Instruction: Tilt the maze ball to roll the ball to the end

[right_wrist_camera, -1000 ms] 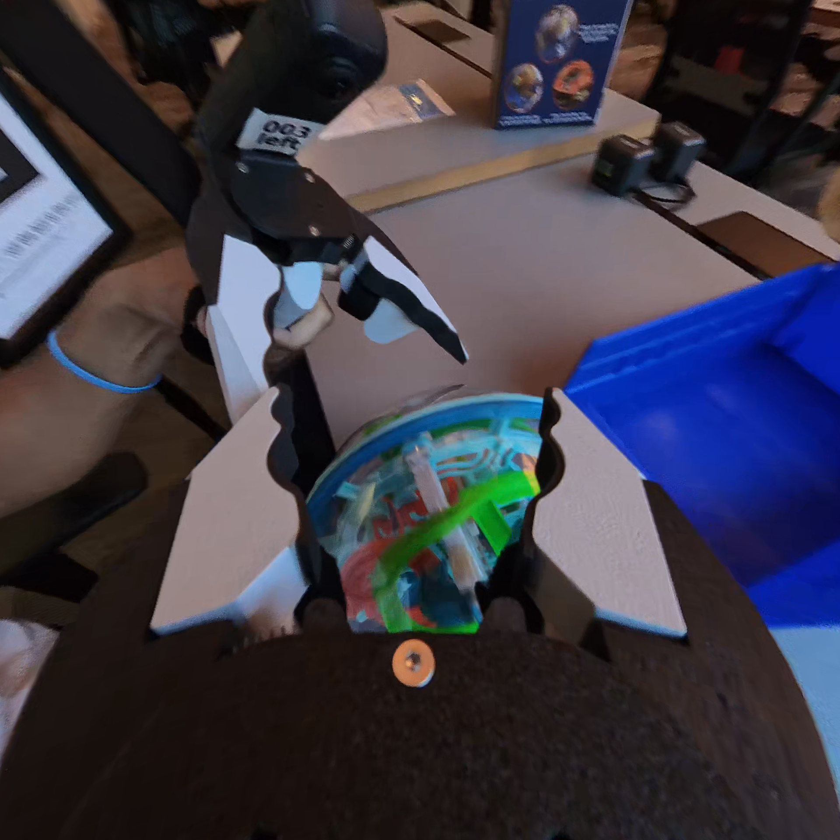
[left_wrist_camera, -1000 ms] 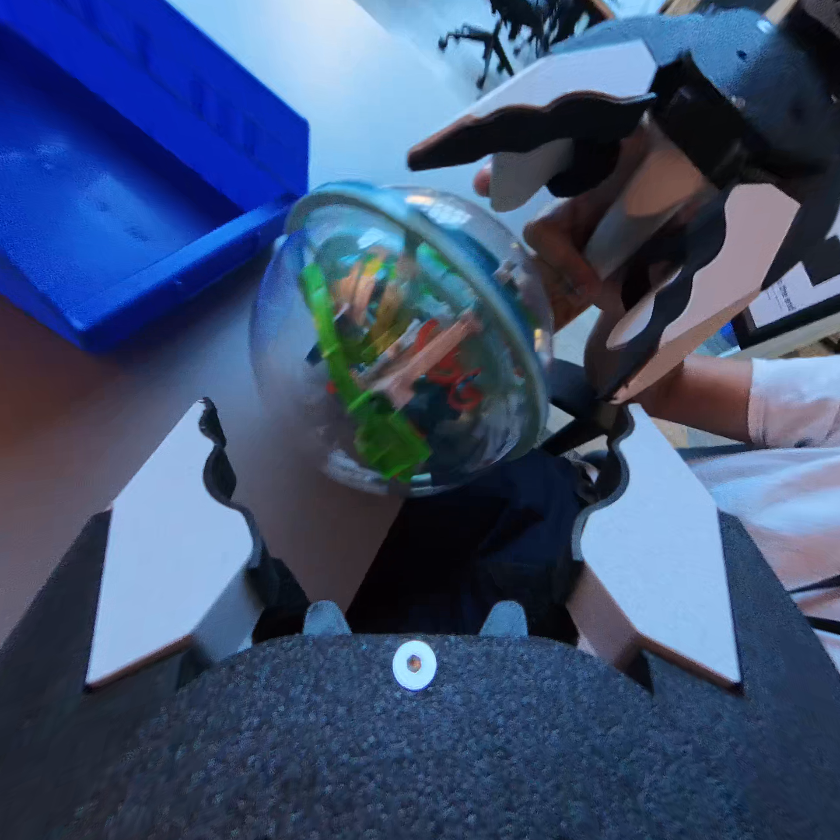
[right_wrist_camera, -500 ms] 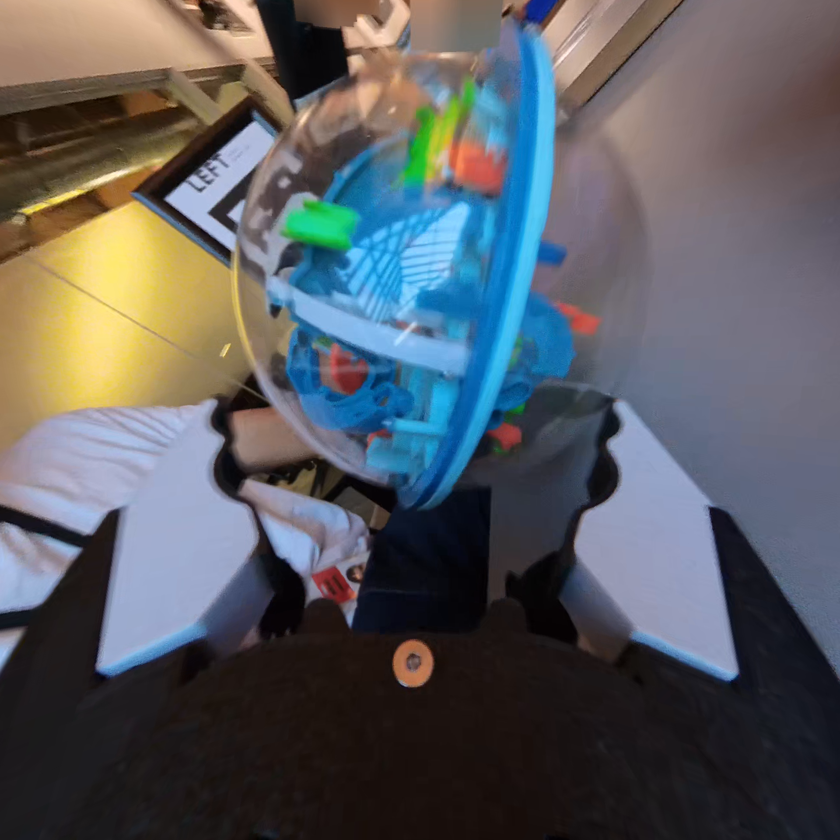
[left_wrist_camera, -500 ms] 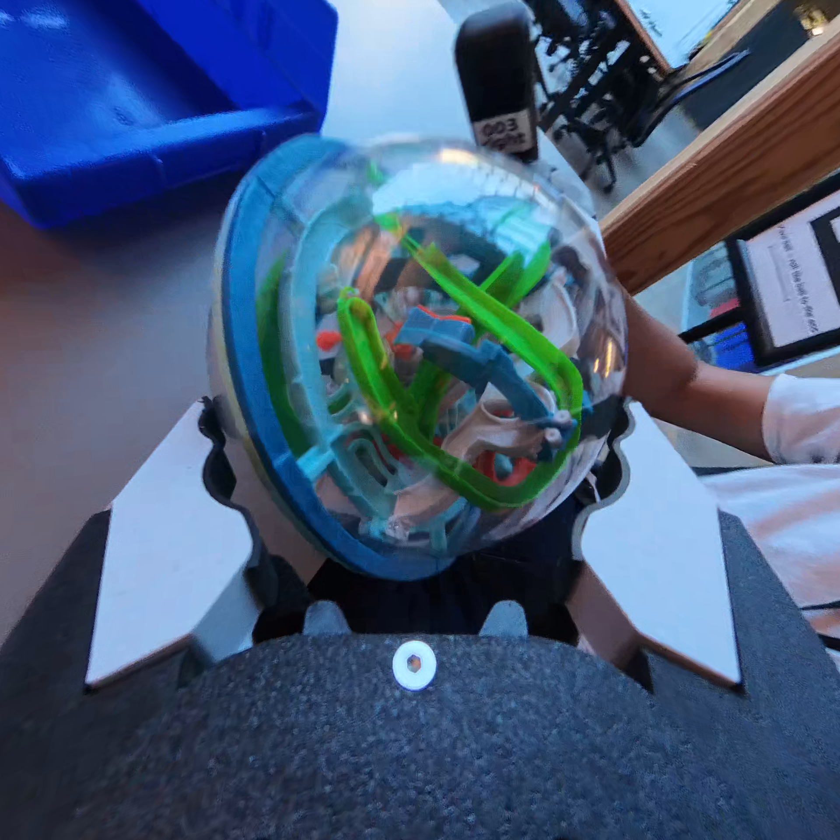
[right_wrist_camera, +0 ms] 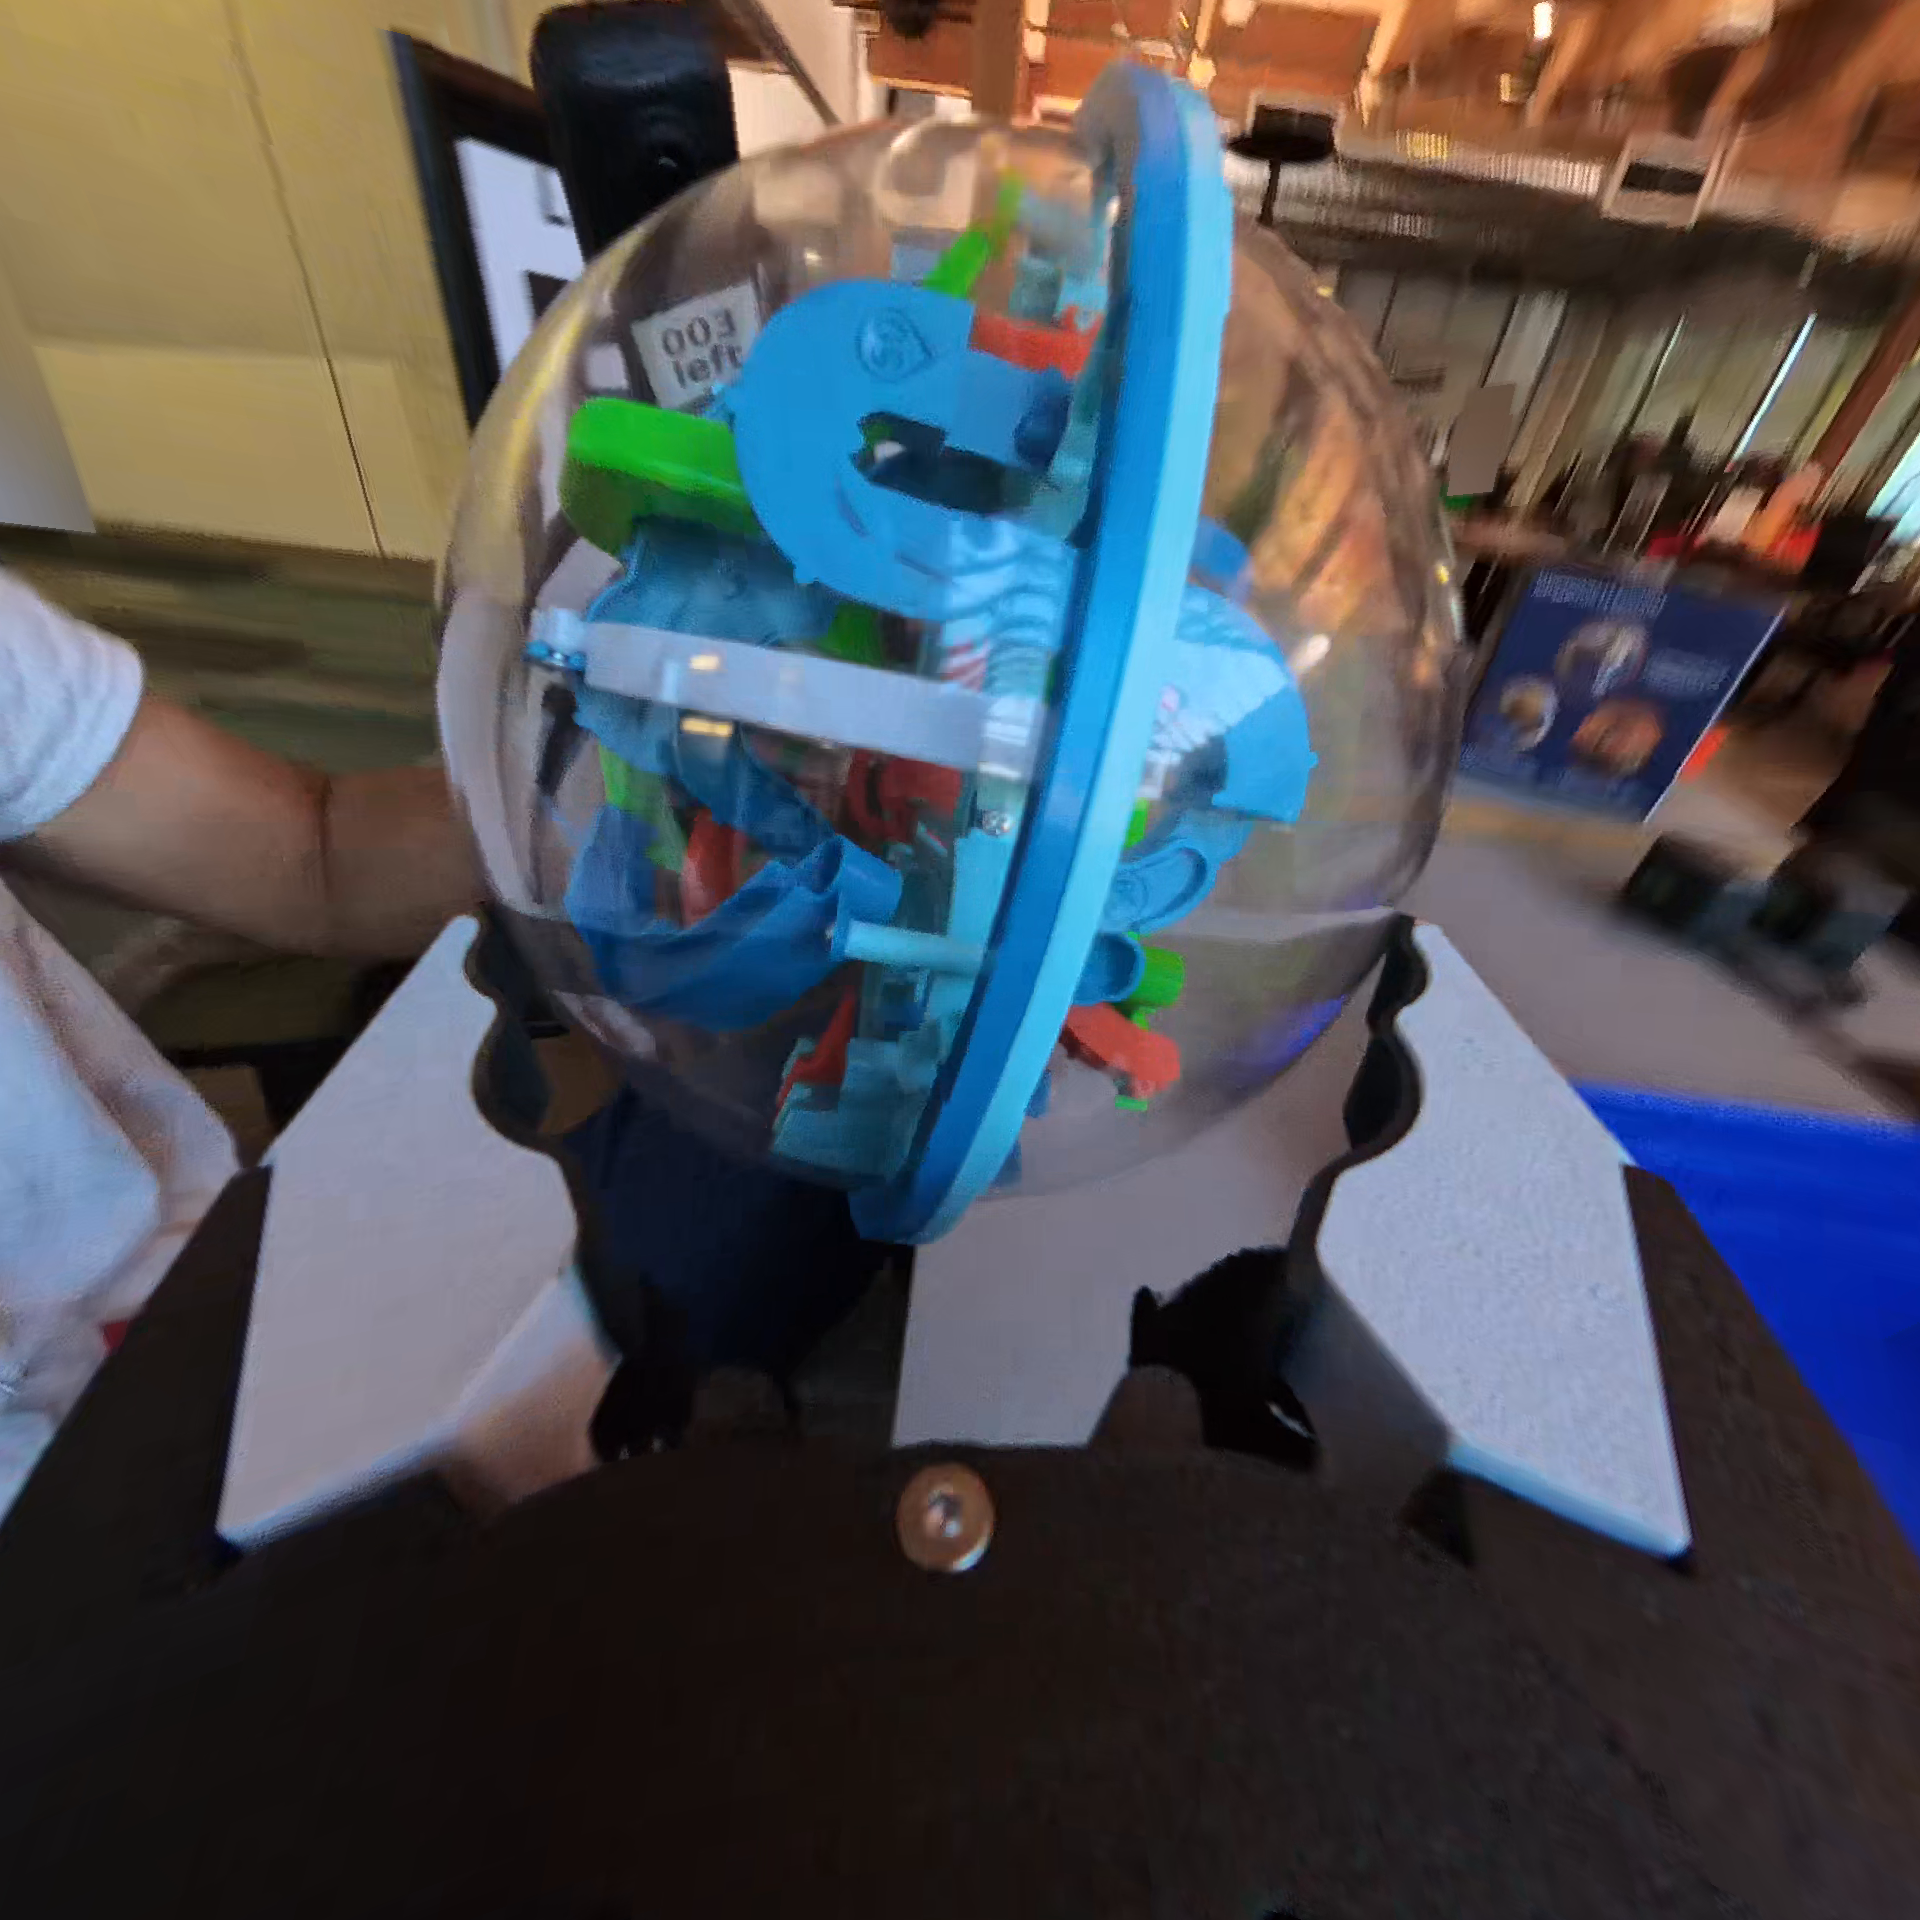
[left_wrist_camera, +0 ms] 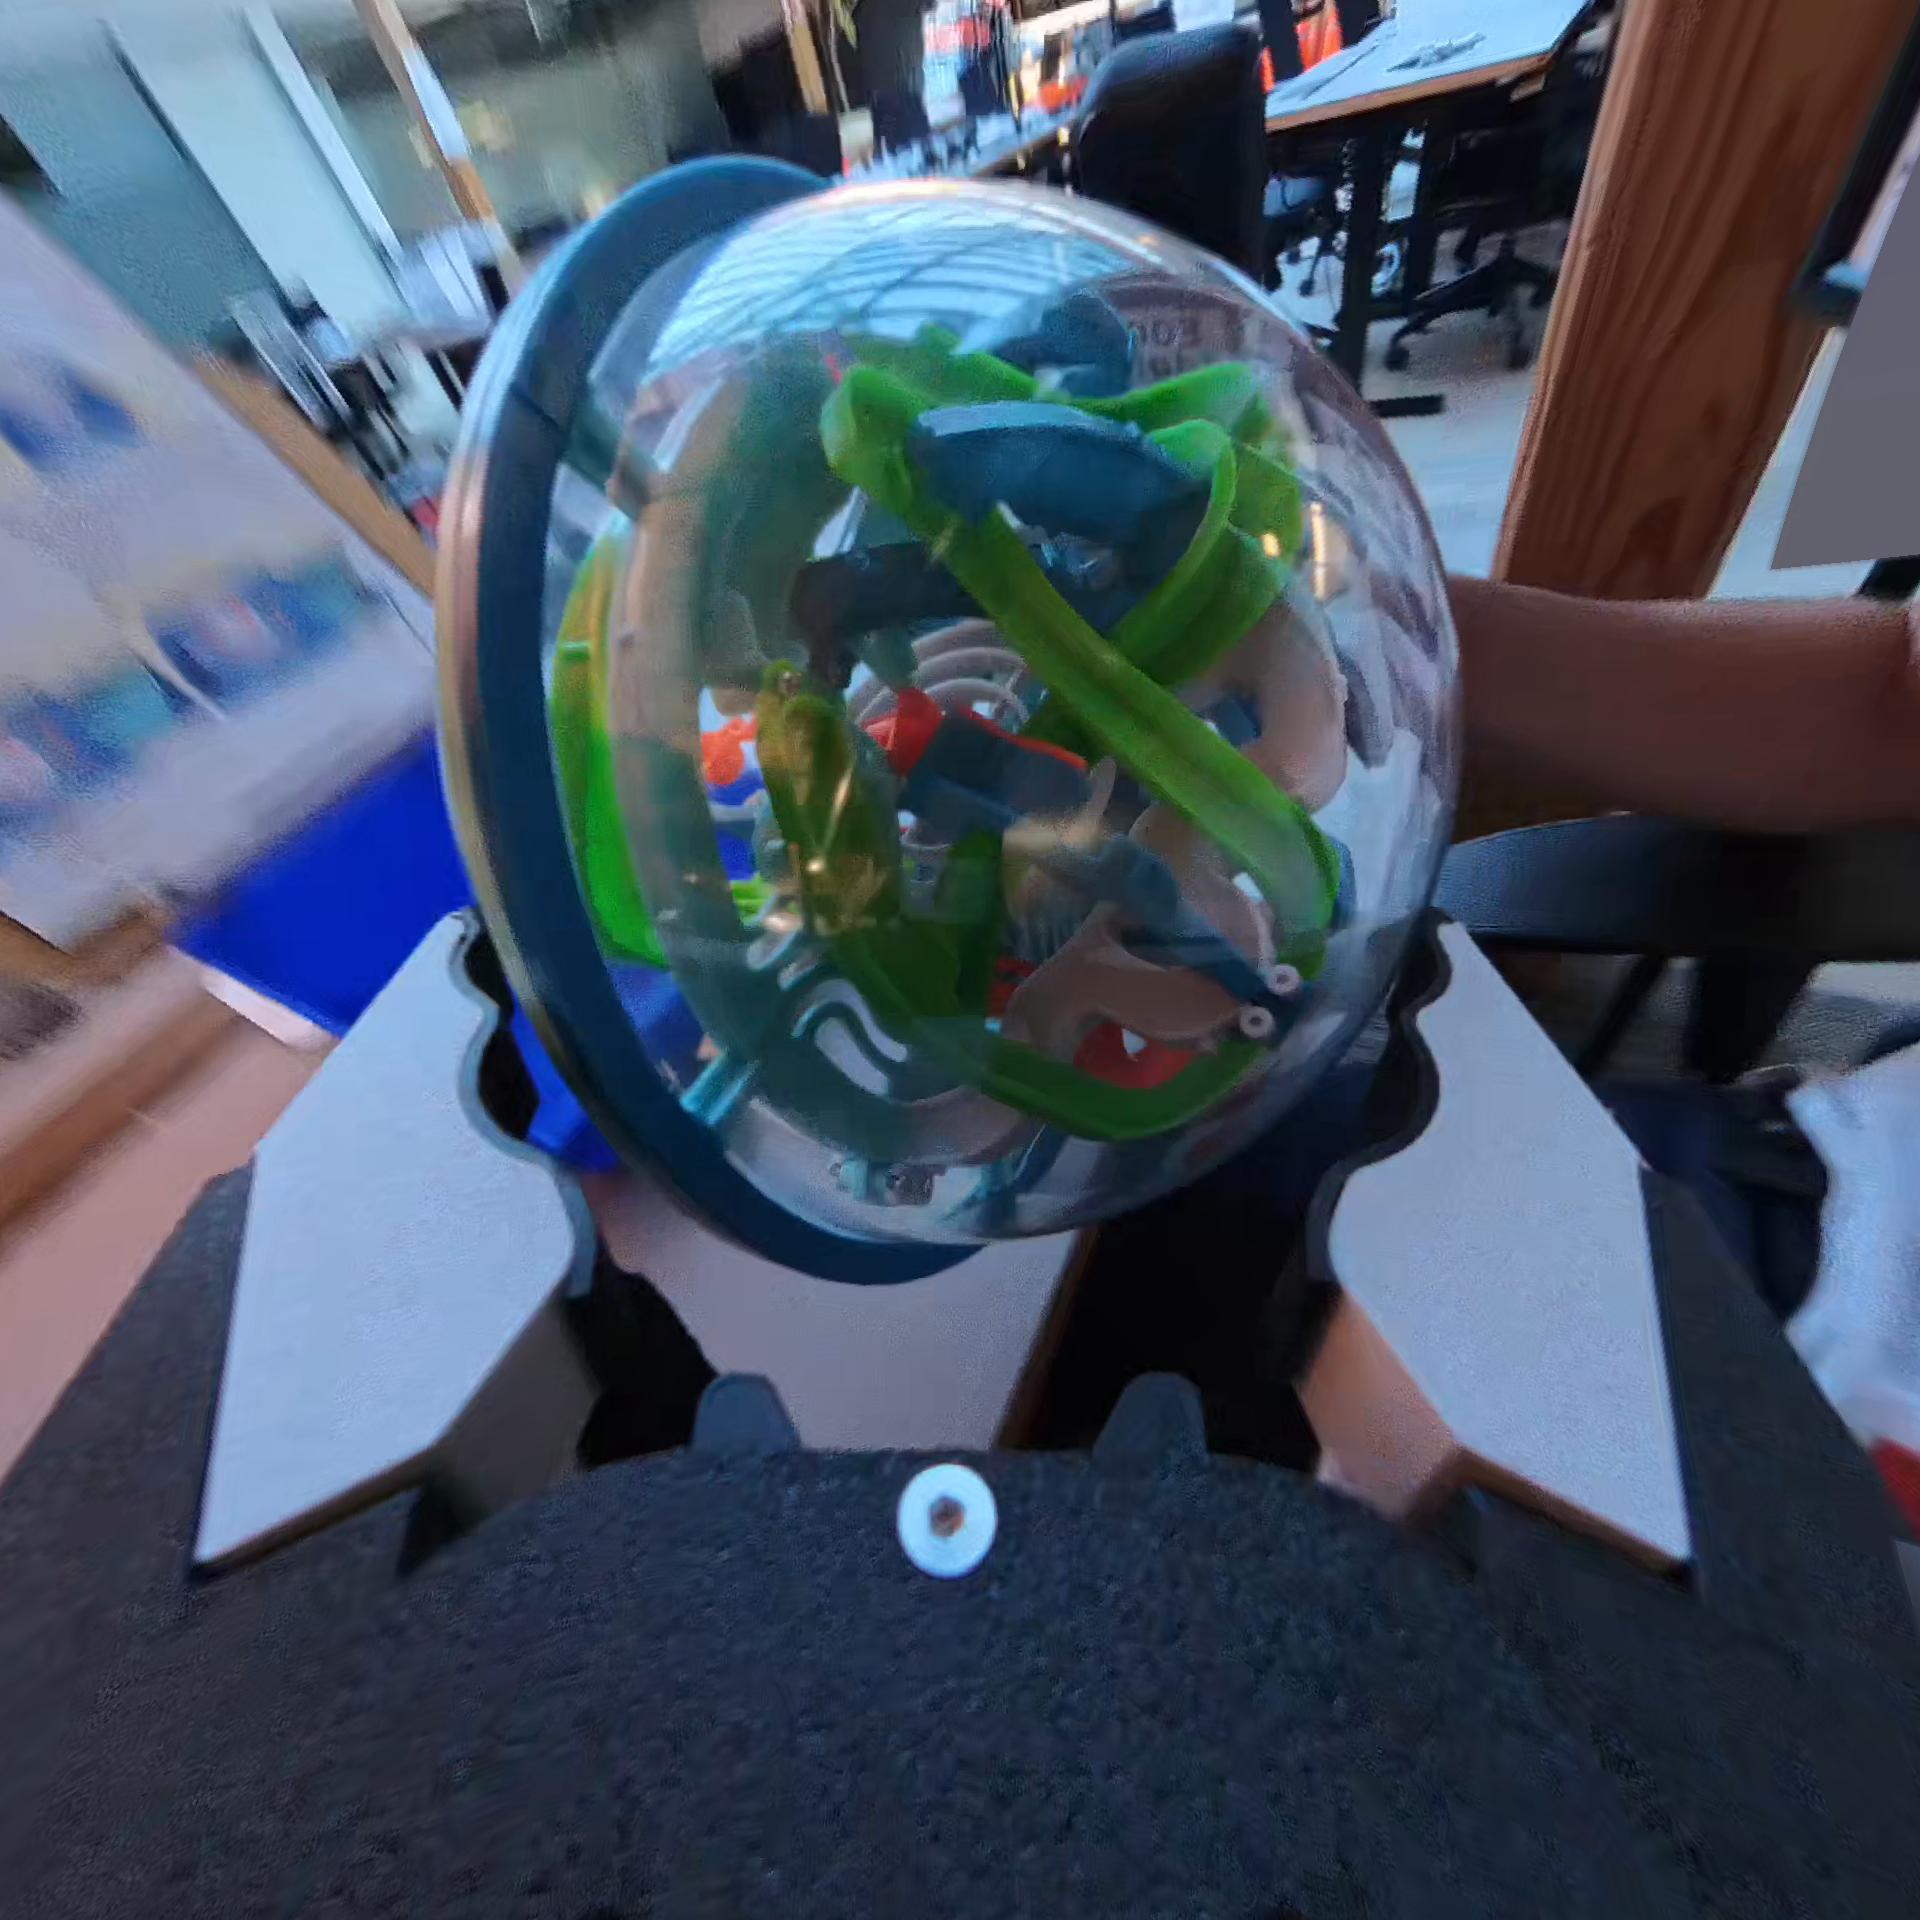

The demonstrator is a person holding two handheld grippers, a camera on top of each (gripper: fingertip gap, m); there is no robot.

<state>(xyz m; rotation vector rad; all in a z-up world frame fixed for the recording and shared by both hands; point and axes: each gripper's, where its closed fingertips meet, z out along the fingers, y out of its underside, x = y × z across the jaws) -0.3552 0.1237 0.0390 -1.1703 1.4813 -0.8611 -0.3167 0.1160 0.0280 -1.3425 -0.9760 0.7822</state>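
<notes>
The maze ball (left_wrist_camera: 935, 707) is a clear sphere with a blue ring around it and green, blue, red and white tracks inside. It is held in the air between my two grippers, which face each other. My left gripper (left_wrist_camera: 951, 935) has its jaws spread wide, with both fingertips against the ball's sides. My right gripper (right_wrist_camera: 940, 956) cups the ball (right_wrist_camera: 935, 644) from the opposite side in the same way. The left gripper's black mount (right_wrist_camera: 634, 114) shows behind the ball. I cannot make out the small ball inside.
A blue bin (left_wrist_camera: 332, 894) sits on the table below left and also shows in the right wrist view (right_wrist_camera: 1766, 1195). The person's forearm (left_wrist_camera: 1662, 707) reaches in from the right. A wooden post (left_wrist_camera: 1683, 291) stands behind. A dark blue box (right_wrist_camera: 1621, 696) stands on a far table.
The ball has been lifted off the table and turned, and the ring now stands near upright. My right jaws spread wider. The left gripper moved in against the ball. Both views swung up to the room.
</notes>
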